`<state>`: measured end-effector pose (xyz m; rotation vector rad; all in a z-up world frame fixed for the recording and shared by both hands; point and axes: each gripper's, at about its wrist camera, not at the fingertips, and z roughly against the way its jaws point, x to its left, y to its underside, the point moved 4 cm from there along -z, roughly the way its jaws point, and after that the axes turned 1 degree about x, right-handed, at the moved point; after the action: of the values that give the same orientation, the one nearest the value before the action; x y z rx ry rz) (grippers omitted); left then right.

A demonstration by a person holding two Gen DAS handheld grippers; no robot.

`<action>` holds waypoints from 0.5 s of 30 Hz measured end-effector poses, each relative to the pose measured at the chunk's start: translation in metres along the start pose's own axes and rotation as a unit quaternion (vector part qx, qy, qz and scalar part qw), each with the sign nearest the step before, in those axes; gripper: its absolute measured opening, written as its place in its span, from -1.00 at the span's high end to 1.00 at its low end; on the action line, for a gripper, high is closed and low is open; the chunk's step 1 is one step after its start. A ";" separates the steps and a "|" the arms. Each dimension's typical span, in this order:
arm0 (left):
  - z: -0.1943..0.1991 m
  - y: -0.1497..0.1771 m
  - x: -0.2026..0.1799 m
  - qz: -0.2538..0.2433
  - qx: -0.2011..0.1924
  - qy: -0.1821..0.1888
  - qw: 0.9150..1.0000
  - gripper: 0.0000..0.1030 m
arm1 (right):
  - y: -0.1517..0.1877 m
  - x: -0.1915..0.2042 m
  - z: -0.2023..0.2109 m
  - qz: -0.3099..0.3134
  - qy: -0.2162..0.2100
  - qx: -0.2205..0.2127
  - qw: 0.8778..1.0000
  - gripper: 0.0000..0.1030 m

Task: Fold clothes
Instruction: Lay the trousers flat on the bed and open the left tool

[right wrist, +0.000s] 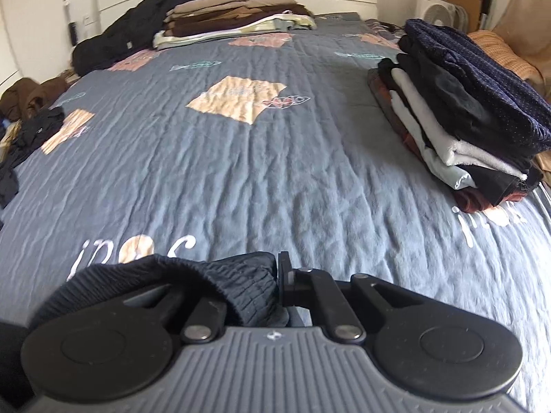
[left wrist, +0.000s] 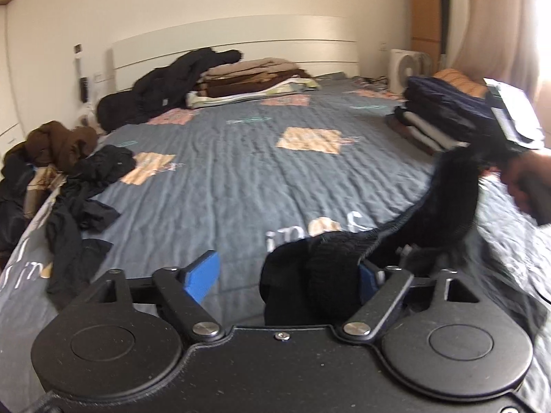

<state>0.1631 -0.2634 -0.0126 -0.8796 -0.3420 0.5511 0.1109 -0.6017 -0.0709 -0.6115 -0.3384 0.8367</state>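
Two grippers work over a bed [left wrist: 241,172] covered by a grey-blue quilt with peach patches. At its far left edge lies a heap of unfolded clothes [left wrist: 69,158], brown pieces on top and black ones trailing toward the near corner. Further back, against the white headboard [left wrist: 234,41], a black jacket [left wrist: 162,86] slumps beside a flat stack of brown and beige folded items [left wrist: 255,79].

The left gripper [left wrist: 289,275] stands wide open, its blue pads [left wrist: 203,275] well apart. A black knit garment [left wrist: 330,272] lies bunched against the inner face of the right-hand pad, which it partly hides; the other pad is clear of it, so nothing is clamped. From there the garment rises in a dark band toward the upper right, where a hand [left wrist: 530,186] holds the other tool.

In the right wrist view the right gripper [right wrist: 280,285] is closed, its fingers pinched on the ribbed dark fabric of the same garment [right wrist: 193,285], which drapes over the left side of the tool just above the quilt [right wrist: 241,172].

To the right sits a tall folded pile [right wrist: 475,117] near the bed's edge: a navy dotted piece on top, then black, white, pale grey and rust layers. Behind it stand a white box fan [right wrist: 437,12] and an orange checked cloth [right wrist: 499,48].
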 end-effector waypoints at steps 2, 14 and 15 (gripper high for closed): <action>0.010 0.004 -0.008 -0.022 -0.003 0.038 0.999 -0.84 | -0.006 0.000 -0.008 -0.005 0.011 0.002 1.000 0.91; -0.057 0.036 -0.008 0.041 0.016 -0.007 0.999 -0.91 | -0.027 -0.006 -0.051 -0.004 0.006 0.072 0.997 0.34; -0.060 0.041 -0.005 0.048 0.022 -0.007 0.999 -0.91 | -0.028 -0.007 -0.050 0.001 0.002 0.072 0.997 0.17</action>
<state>0.1758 -0.2832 -0.0811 -0.8524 -0.3001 0.6508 0.1484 -0.6404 -0.0927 -0.4788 -0.2702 0.8533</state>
